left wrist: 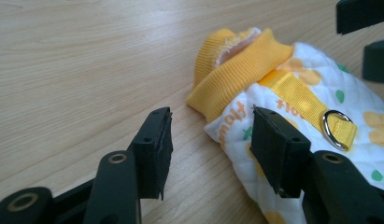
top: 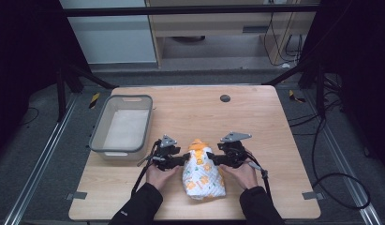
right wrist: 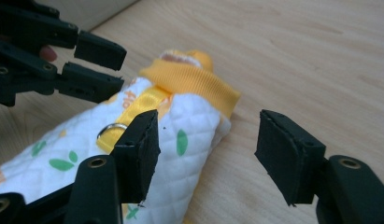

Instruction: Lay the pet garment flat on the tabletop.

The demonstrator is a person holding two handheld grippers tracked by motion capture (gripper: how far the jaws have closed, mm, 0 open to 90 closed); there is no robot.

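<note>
A rolled white quilted garment (top: 203, 172) with a yellow ribbed collar, a yellow strap and a metal D-ring (left wrist: 337, 128) lies on the wooden table (top: 255, 117), near the front. My left gripper (top: 185, 158) is at its left side near the collar, open, with one jaw over the cloth edge (left wrist: 236, 116) and the other over bare wood. On the garment's right side my right gripper (top: 210, 158) is open too. One of its jaws is above the quilted cloth (right wrist: 189, 126), the other beside it. Nothing is gripped. Each gripper view shows the other gripper across the roll.
A grey rectangular bin (top: 122, 124) stands at the table's left, close behind my left hand. At the back of the table sits a small black disc (top: 225, 98). Cables and dark frame legs surround the table on the floor.
</note>
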